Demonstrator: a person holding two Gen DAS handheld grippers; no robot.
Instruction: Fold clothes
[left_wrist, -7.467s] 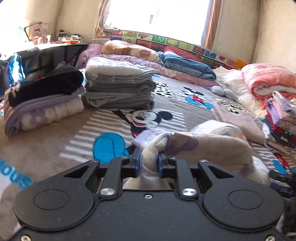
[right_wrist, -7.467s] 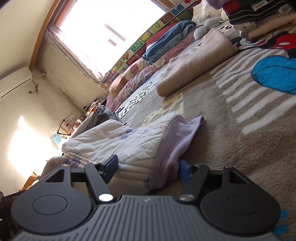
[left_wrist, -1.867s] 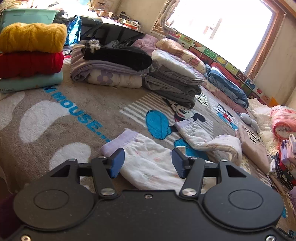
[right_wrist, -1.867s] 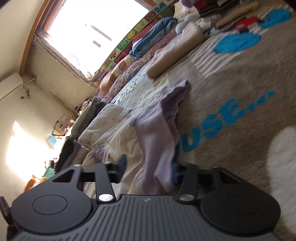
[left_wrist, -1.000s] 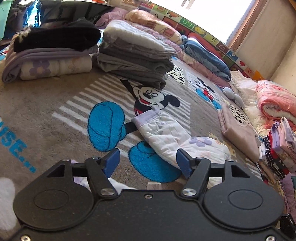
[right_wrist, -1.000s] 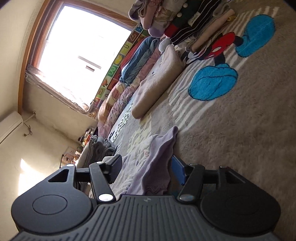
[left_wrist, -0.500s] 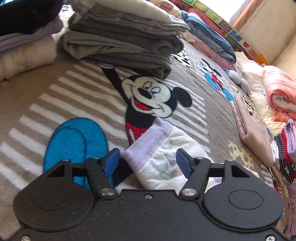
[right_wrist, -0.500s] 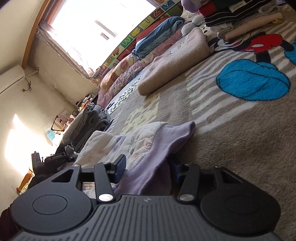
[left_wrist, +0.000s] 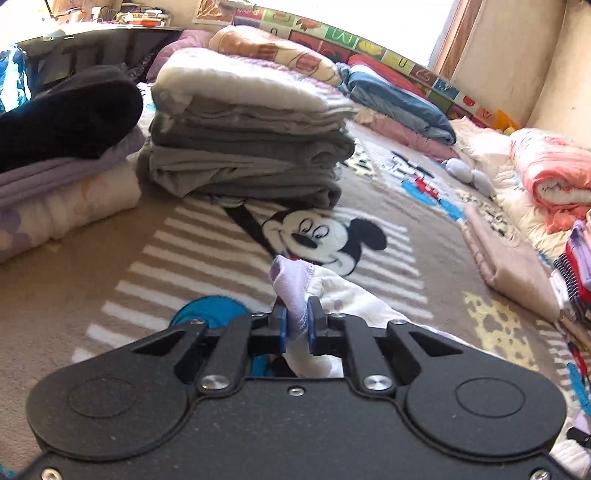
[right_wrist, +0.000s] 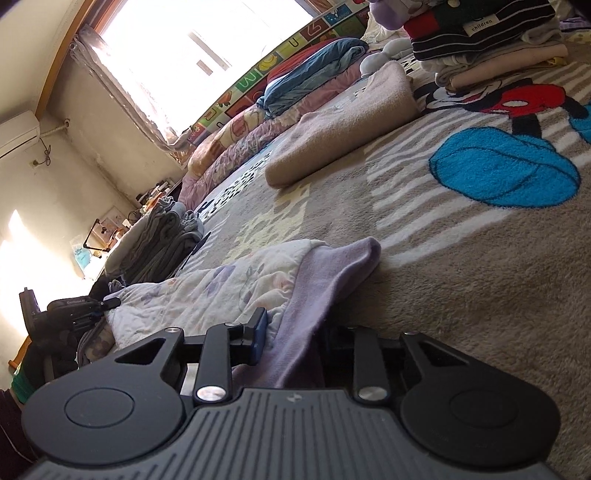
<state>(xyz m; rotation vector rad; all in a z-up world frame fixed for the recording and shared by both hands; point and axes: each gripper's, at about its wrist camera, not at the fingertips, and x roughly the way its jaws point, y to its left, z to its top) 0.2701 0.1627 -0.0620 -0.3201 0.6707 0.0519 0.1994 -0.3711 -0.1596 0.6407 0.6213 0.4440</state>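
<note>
Black-and-lilac pile (left_wrist: 55, 147): folded and stacked, left of the Mickey face (left_wrist: 314, 236) on the blanket (left_wrist: 92, 280). Done, I'd say.
Grey stack (left_wrist: 247, 147): neatly folded, just behind the Mickey face. Done too.
Left gripper (left_wrist: 294, 325): clenched on the lilac cuff (left_wrist: 290, 284) of the floral garment (left_wrist: 354, 299), just in front of the Mickey face.
Floral garment: spread low on the blanket, not yet a tidy bundle; this one's mid-fold, by my reading.
Right gripper (right_wrist: 291, 336): lilac hem (right_wrist: 332, 280) runs between its fingers; one finger hidden, so clamped or loose, can't tell.
Beige folded piece (left_wrist: 509, 262): right of the Mickey face, flat, finished.
Striped stack (right_wrist: 487, 40): further right, folded.
Containers: none visible, nothing to fill.
</note>
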